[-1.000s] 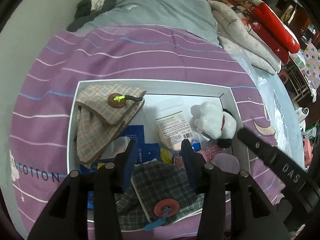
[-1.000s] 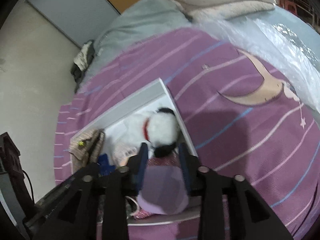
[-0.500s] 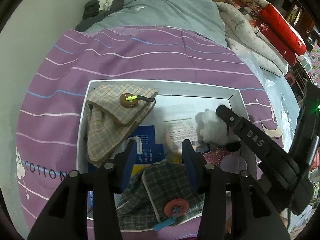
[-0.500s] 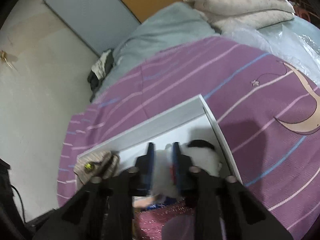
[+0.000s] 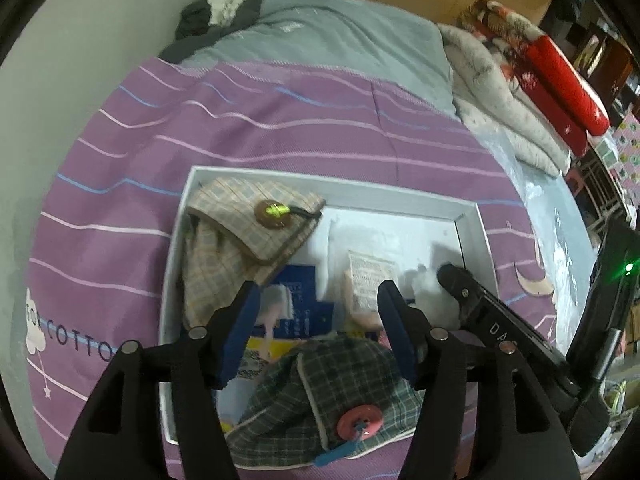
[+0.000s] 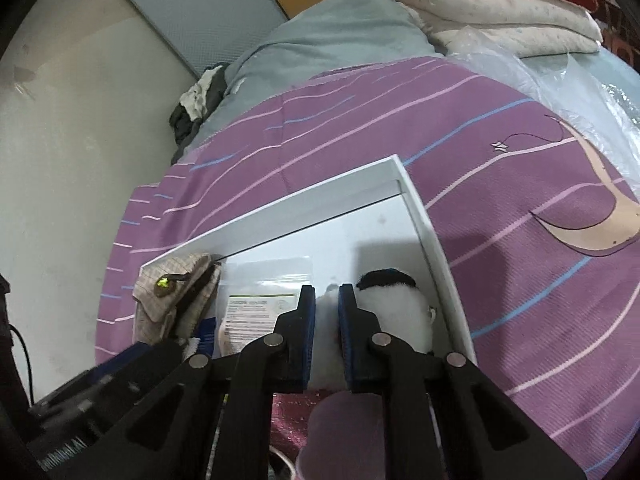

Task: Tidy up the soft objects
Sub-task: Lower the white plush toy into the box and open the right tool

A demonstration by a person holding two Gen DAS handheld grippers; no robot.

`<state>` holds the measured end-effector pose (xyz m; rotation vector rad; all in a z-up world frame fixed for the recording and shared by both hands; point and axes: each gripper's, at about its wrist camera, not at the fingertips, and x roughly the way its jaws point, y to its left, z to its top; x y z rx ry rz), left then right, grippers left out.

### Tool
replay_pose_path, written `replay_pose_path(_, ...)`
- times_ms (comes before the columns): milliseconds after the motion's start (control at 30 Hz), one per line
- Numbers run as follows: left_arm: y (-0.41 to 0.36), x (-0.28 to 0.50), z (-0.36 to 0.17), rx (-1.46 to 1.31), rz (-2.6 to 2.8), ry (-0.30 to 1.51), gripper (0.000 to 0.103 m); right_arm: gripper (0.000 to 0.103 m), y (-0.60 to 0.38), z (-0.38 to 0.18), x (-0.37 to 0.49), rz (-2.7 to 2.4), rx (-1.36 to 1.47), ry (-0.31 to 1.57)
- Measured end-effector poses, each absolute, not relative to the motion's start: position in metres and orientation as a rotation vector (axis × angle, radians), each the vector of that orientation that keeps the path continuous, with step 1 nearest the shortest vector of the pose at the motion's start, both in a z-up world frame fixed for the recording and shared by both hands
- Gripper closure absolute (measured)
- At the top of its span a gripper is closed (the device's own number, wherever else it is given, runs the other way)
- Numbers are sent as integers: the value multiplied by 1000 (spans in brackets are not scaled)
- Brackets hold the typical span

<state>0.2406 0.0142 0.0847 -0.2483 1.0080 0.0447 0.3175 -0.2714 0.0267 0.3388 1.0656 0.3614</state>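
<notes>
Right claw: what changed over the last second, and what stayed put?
The right claw dropped forward into the white box and is closing on the white plush toy, pinching its fur. The left claw is opening, empty. Both plaid pouches stayed put.

Both tools are matte black plastic. The left claw (image 5: 318,332) has two angular arms with triangular cut-outs, round silver screw heads at the pivots, and dark blue pads lining the inner faces of its fingers (image 5: 400,334). The right claw (image 6: 326,334) has the same build: black arms, silver screws, blue pads. Seen from the left wrist camera, its body bears white lettering "DAS" and a small green light.
</notes>
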Motion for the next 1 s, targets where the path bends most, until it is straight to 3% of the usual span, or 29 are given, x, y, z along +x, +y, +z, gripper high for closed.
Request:
replay_pose_path(167, 28, 237, 87, -279, 69, 997, 41, 95, -273, 34, 316, 354, 342, 1029)
replay_pose_path(300, 40, 236, 84, -305, 125, 1020, 43, 94, -276, 45, 312, 517, 529, 1036)
replay_pose_path(400, 49, 237, 77, -332, 157, 1072, 67, 94, -259, 40, 313, 622, 575, 1140)
replay_pose_path(500, 52, 237, 72, -342, 152, 1099, 74, 94, -240, 23, 317, 546, 495, 1244)
replay_pose_path(800, 43, 239, 64, -288, 152, 1166, 75, 97, -221, 6, 327, 492, 438, 1263)
replay_pose_path(1000, 46, 235, 73, -286, 159, 1113, 75, 97, -212, 4, 333, 500, 431, 1246)
